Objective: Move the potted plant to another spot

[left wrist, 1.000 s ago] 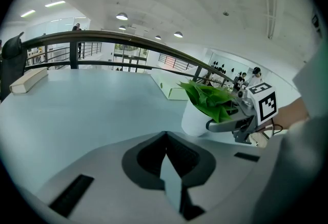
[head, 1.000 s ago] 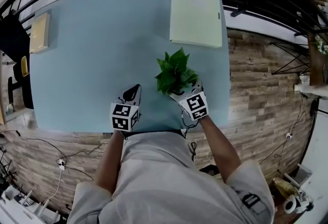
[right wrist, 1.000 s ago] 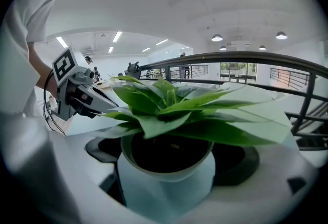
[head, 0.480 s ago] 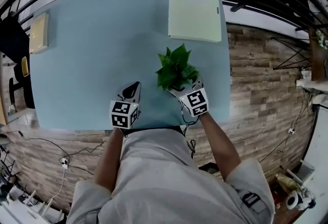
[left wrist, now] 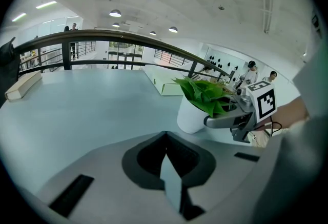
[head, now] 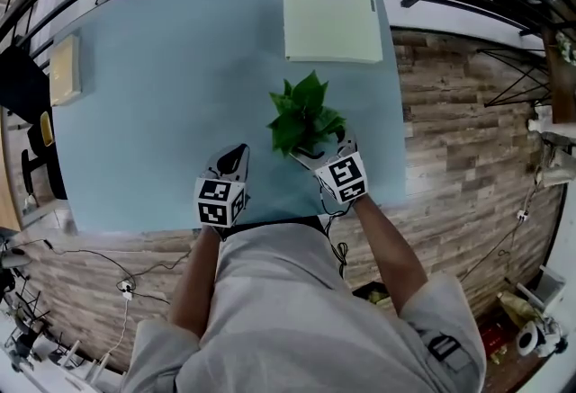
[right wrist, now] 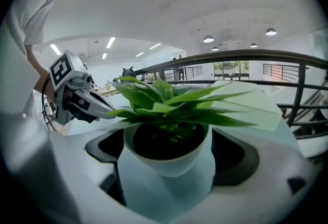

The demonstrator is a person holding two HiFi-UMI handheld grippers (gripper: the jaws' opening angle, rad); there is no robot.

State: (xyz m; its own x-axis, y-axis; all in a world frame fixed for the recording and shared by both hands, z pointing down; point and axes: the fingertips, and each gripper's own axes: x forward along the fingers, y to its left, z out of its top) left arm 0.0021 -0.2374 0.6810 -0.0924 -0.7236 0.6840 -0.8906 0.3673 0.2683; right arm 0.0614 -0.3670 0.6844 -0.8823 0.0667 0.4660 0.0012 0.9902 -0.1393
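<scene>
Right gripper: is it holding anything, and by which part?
The right gripper holds the potted plant by its white pot, jaws on either side. The left gripper is shut, empty.

Pale blue table (head: 153, 103), wood-plank floor (head: 468, 139), dark railing (left wrist: 118, 34), ceiling lights (left wrist: 115, 13)

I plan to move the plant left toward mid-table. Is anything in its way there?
Nothing visible does. The table left of the plant is bare; the board lies farther back, the block at the far left edge.
</scene>
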